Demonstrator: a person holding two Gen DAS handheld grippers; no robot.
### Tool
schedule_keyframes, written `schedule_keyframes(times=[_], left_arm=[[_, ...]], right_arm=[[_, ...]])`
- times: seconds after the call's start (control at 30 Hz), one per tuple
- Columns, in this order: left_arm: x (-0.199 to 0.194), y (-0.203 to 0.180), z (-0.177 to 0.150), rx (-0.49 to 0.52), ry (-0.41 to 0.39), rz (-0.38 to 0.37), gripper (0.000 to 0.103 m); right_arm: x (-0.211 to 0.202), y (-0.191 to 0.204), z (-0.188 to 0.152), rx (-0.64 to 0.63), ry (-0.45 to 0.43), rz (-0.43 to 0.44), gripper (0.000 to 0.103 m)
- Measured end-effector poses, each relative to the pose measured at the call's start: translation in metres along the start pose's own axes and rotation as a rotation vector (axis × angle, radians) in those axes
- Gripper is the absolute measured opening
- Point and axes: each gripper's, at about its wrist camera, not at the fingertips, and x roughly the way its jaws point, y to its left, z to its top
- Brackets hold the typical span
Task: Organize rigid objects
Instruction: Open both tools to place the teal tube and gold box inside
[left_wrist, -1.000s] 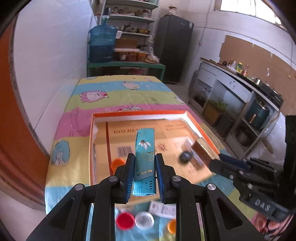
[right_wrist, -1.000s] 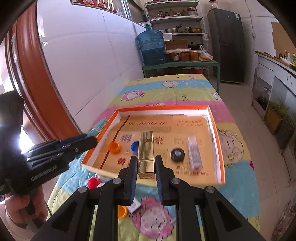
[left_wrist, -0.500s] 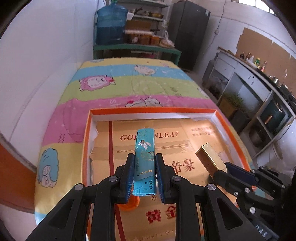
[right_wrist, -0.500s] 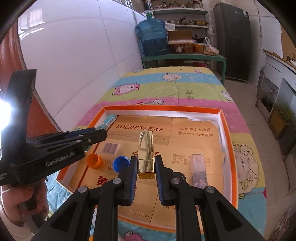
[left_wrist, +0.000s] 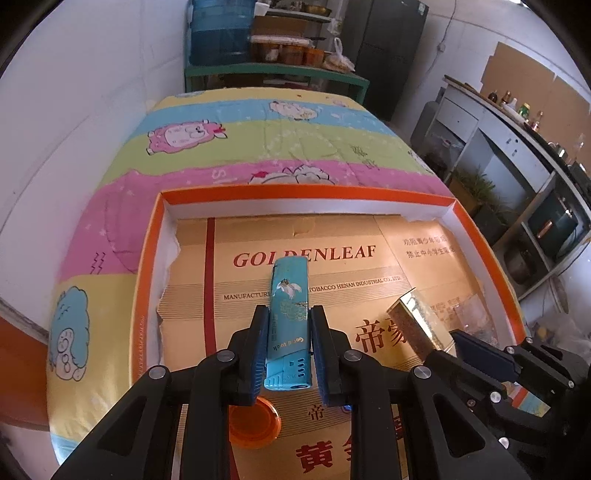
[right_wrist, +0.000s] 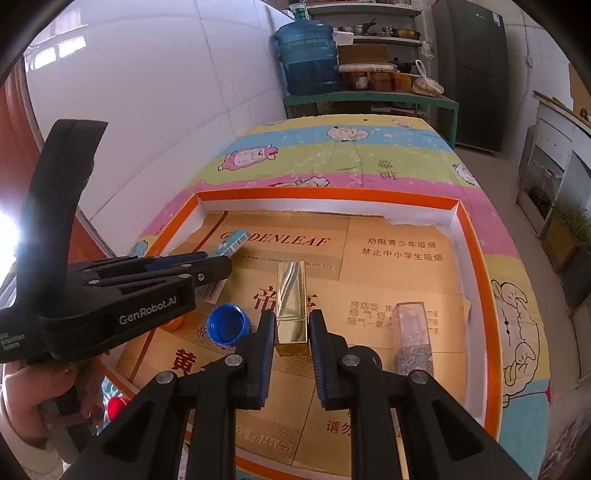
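Observation:
My left gripper (left_wrist: 288, 321) is shut on a turquoise lighter (left_wrist: 287, 317) and holds it over the left middle of the orange-rimmed tray (left_wrist: 303, 192). My right gripper (right_wrist: 291, 325) is shut on a gold rectangular tube (right_wrist: 291, 306) above the tray (right_wrist: 476, 258) centre. The gold tube also shows in the left wrist view (left_wrist: 417, 321), and the lighter's tip in the right wrist view (right_wrist: 232, 238). Both items hang above the cardboard lining (left_wrist: 417, 258).
In the tray lie an orange cap (left_wrist: 255, 424), a blue cap (right_wrist: 227, 323) and a clear glitter tube (right_wrist: 412, 332). A red cap (right_wrist: 118, 404) lies outside on the cartoon-print cloth (right_wrist: 351, 155). A white wall runs along the left.
Both grippers have moved forward from the tray's near edge to above its inside, carrying the lighter and the gold tube. Both stay shut.

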Motion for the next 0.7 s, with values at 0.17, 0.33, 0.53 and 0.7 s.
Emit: schedule_keyframes(times=[0.17,0.33,0.53,0.7], left_arm=[[0.001,0.002,0.001,-0.004,0.003,-0.020,0.024],[-0.006,0.006,0.002,-0.025,-0.017,-0.050,0.026],[-0.029,0.003,0.003,-0.021,-0.075,-0.066,0.029],[-0.055,0.003,-0.002,-0.018,-0.113,-0.071,0.029]], right_arm=[[0.008,0.003,-0.002,-0.012,0.013,-0.006,0.019],[0.011,0.006,-0.005,-0.030,0.017,-0.021,0.020],[0.007,0.006,-0.007,-0.028,0.007,-0.028,0.026],[-0.005,0.011,-0.008,-0.040,-0.011,-0.030,0.035]])
